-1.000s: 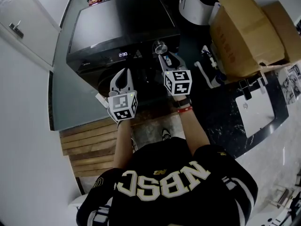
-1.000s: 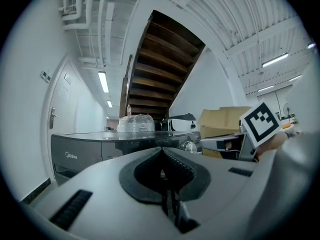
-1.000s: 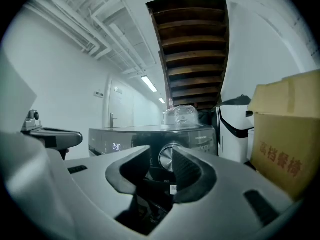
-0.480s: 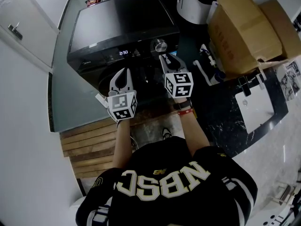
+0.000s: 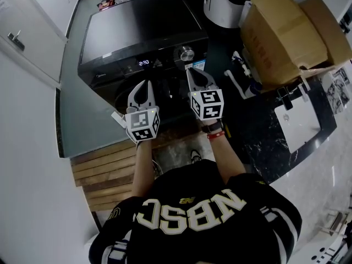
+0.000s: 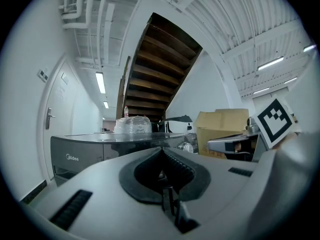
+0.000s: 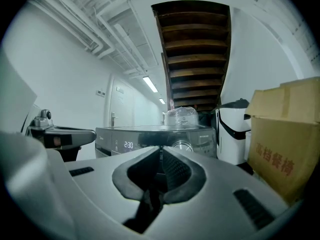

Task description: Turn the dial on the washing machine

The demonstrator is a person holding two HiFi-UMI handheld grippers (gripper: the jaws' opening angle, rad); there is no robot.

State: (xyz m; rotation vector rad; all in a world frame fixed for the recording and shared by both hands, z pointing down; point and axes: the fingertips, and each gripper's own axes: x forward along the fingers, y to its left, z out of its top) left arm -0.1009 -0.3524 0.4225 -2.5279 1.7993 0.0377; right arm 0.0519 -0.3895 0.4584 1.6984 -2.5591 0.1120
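Note:
The black washing machine (image 5: 140, 29) stands in front of me, its display lit. The silver dial (image 5: 187, 53) sits on the front panel right of the display; it also shows in the right gripper view, dial (image 7: 182, 146), and in the left gripper view, dial (image 6: 188, 147). My right gripper (image 5: 193, 70) hangs just below the dial, apart from it; its jaws are closing, the tips meet and nothing lies between them. My left gripper (image 5: 144, 84) floats lower left, before the machine's door, shut and empty.
Cardboard boxes (image 5: 286, 32) stand to the right, and a white bin (image 5: 225, 1) behind the machine's right corner. A wooden platform (image 5: 104, 172) lies under my left arm. A white door (image 5: 27, 37) is on the left. A plastic-wrapped bundle (image 7: 181, 116) rests on the machine's top.
My right gripper has drawn back a little from the dial toward me, and its jaws have come together. The left gripper has stayed where it was.

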